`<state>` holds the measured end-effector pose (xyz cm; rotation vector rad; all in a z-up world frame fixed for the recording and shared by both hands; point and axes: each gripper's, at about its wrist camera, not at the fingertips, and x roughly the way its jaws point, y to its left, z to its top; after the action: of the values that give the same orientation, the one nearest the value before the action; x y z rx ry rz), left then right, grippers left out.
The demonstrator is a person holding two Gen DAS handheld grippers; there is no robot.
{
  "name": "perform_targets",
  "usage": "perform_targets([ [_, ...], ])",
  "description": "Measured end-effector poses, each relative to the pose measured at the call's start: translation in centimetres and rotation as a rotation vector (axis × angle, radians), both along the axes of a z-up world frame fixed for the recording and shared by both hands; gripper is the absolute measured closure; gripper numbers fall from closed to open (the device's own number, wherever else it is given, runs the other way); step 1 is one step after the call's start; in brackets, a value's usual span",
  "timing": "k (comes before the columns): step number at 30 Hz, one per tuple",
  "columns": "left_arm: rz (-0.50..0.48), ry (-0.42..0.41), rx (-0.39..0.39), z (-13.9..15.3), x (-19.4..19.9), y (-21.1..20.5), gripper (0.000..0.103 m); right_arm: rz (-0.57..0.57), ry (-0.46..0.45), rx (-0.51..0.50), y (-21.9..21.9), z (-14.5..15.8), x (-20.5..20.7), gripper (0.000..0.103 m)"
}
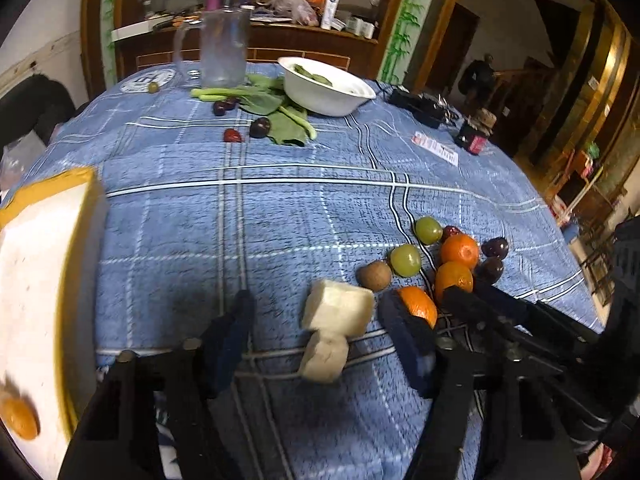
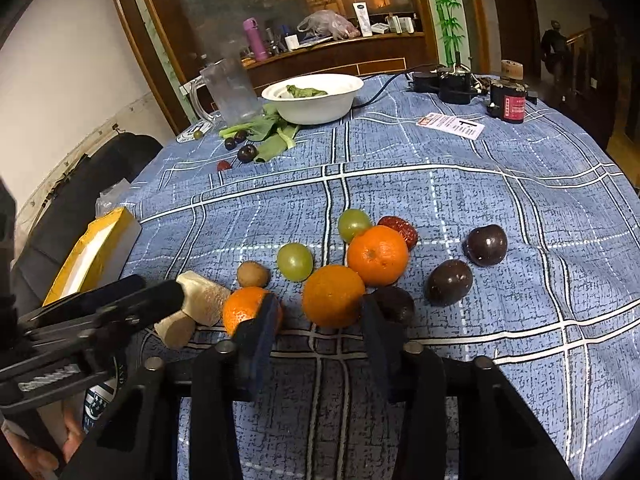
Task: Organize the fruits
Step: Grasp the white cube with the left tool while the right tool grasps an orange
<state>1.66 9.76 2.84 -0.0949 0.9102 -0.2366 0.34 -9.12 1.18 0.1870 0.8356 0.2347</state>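
Note:
A cluster of fruit lies on the blue checked tablecloth (image 2: 440, 200): three oranges (image 2: 378, 255), two green grapes (image 2: 295, 261), a small brown kiwi (image 2: 252, 274), a red date (image 2: 400, 228) and dark plums (image 2: 486, 245). My right gripper (image 2: 320, 316) is open, its fingers either side of the near orange (image 2: 333, 296). My left gripper (image 1: 320, 316) is open over two pale cut chunks (image 1: 338, 312); its right finger (image 1: 404, 332) is by an orange (image 1: 420, 304). A yellow-rimmed white tray (image 1: 40, 280) at left holds one orange (image 1: 18, 418).
Far across the table are a white bowl (image 2: 316, 98) with leaves, green leafy stalks (image 2: 272, 136), more dark plums (image 2: 246, 152), a red fruit (image 2: 224, 165), a clear mug (image 2: 230, 90), a card (image 2: 450, 124), a dark jar (image 2: 510, 94) and black cabled devices (image 2: 448, 80).

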Motion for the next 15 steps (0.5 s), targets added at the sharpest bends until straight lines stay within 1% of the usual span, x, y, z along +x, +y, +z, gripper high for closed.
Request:
perform_targets([
  [2,-0.022,0.008,0.007,-0.5,0.4,-0.6,0.054,-0.003,-0.005,-0.002,-0.3,-0.1,0.1,0.075],
  [3,-0.029,0.009,0.018,-0.7,0.5,-0.9,0.060,-0.003,-0.004,0.015,-0.5,-0.1,0.1,0.075],
  [5,-0.040,0.017,0.048,-1.4,0.7,-1.6,0.063,0.000,-0.005,0.027,-0.7,-0.1,0.1,0.075],
  [6,-0.042,0.021,0.058,-1.8,0.7,-1.8,0.068,0.002,-0.007,0.027,-0.7,-0.1,0.1,0.075],
  [8,-0.034,0.007,0.071,-1.9,0.5,-1.9,0.069,0.003,-0.009,0.028,-0.6,-0.1,0.1,0.075],
  [10,-0.022,-0.004,0.052,-1.4,0.3,-1.5,0.069,0.001,-0.010,0.038,-0.8,0.0,0.0,0.076],
  [15,0.041,-0.067,0.008,1.5,-1.1,0.2,0.069,-0.009,-0.028,0.062,-1.2,0.4,-0.3,0.076],
])
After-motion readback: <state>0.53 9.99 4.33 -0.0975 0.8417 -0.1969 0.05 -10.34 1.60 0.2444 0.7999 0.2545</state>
